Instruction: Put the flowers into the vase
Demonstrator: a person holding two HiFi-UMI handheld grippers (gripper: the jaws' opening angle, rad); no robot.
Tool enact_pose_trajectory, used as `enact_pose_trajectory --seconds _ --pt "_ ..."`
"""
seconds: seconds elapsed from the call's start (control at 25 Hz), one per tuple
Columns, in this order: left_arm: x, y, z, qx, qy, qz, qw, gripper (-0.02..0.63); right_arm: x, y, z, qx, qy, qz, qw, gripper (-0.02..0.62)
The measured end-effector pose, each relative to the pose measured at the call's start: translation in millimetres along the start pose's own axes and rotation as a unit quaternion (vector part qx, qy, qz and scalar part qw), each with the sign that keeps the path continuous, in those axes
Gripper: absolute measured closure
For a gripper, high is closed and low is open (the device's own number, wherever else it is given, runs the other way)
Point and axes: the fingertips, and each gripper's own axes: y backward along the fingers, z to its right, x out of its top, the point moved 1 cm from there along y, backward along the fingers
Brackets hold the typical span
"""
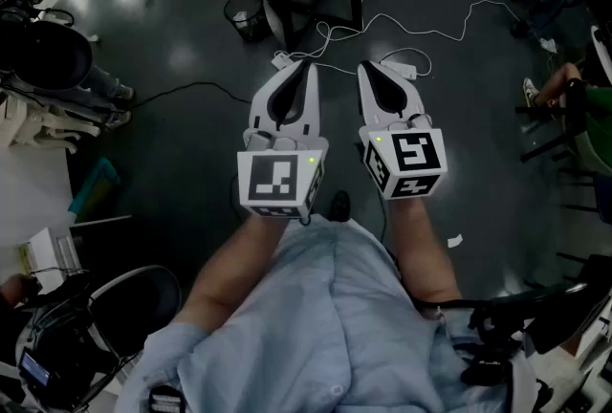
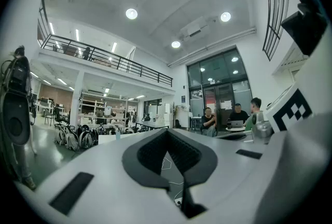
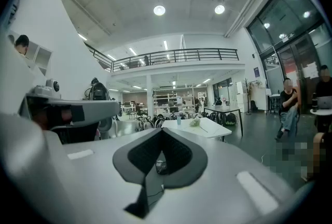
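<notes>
Held the left gripper and the right gripper side by side, close to level, out over the dark floor. Pinched both pairs of jaws fully together, with nothing caught between them. Gripped no flowers and nothing else. Spotted the flowers lying on the white table well ahead of the right gripper, just beside a small blue container standing upright, too far off to tell more. Caught the table again from above at the top of the head view, well apart from both grippers, with a black wastebasket beside its leg and white cables trailing over the floor between table and grippers. Noted seated people off to the right.
</notes>
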Motion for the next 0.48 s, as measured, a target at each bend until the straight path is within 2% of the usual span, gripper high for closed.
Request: enact_pose_trajectory --seconds 0.48 --pt "-2.9 -13.3 27.1 0.000 -0.007 0.002 1.0000 0.601 -4.7 9.7 26.2 0.007 -0.009 0.005 1.000 0.594"
